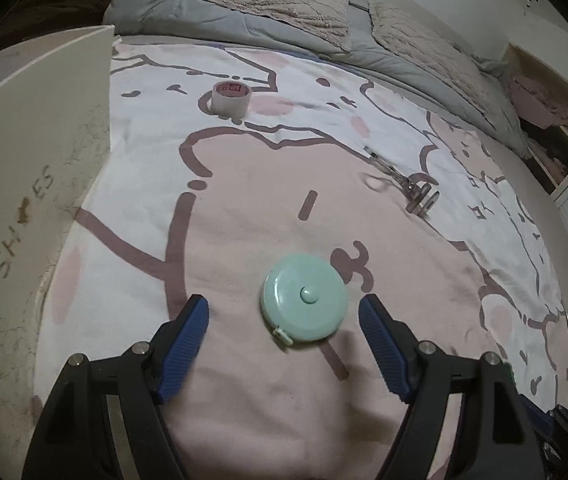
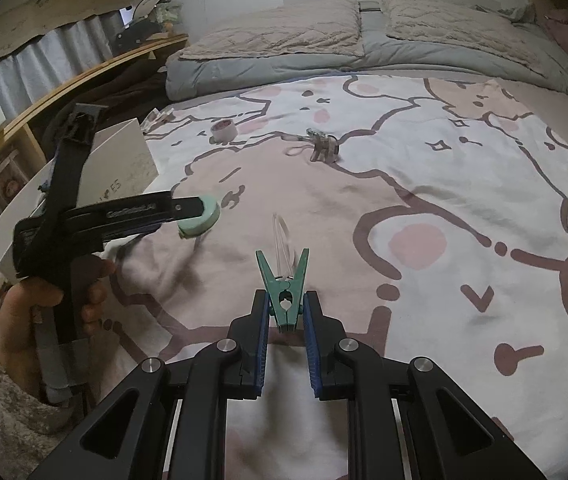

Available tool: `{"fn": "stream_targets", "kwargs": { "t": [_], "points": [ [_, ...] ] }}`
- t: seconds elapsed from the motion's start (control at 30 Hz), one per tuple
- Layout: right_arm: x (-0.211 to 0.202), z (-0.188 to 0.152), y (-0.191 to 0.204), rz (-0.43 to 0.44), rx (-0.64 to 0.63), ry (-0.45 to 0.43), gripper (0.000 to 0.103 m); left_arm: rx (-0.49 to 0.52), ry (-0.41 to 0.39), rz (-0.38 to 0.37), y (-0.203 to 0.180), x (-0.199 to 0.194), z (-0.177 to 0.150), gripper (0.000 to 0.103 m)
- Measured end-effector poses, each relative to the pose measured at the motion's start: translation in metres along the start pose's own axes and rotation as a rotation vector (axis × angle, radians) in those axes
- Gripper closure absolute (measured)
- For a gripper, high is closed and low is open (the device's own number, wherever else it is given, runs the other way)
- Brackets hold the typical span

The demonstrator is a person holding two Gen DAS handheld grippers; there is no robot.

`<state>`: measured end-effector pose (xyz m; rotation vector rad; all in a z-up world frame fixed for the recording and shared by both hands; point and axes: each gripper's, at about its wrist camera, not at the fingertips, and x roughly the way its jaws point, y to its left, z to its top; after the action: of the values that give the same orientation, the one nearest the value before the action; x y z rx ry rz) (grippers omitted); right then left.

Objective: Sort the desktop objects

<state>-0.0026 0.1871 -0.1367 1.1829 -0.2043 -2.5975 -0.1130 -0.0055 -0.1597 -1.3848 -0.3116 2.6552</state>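
White box at far left, "SHOES" lettered on its side. Tape roll on the bedsheet just right of it. Left gripper spread wide, mint tape measure lying flat between its fingertips, untouched. Eyelash curler further right. Right gripper clamped on green clothespin

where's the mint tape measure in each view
Left wrist: tape measure low centre, flat on the blanket between the open left gripper fingers.
Right wrist: tape measure at left of centre, at the tip of the left gripper.
Shared landmark: the tape roll farther up the blanket.
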Motion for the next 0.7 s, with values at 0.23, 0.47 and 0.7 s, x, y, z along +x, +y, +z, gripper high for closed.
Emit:
{"fn": "stream_targets", "kwargs": {
  "t": [0.23, 0.47, 0.7],
  "points": [
    [-0.001, 0.0, 0.002, -0.021, 0.003, -0.005, 0.085, 0.024, -0.035, 0.025, -0.007, 0.01, -0.003, 0.042],
    [-0.002, -0.001, 0.004, -0.029, 0.017, -0.009, 0.085, 0.026, -0.06, 0.013, -0.008, 0.001, -0.01, 0.064],
    [-0.001, -0.002, 0.007, -0.024, 0.014, -0.007, 0.085, 0.019, -0.058, 0.002, -0.004, -0.011, -0.02, 0.07]
  ]
}}
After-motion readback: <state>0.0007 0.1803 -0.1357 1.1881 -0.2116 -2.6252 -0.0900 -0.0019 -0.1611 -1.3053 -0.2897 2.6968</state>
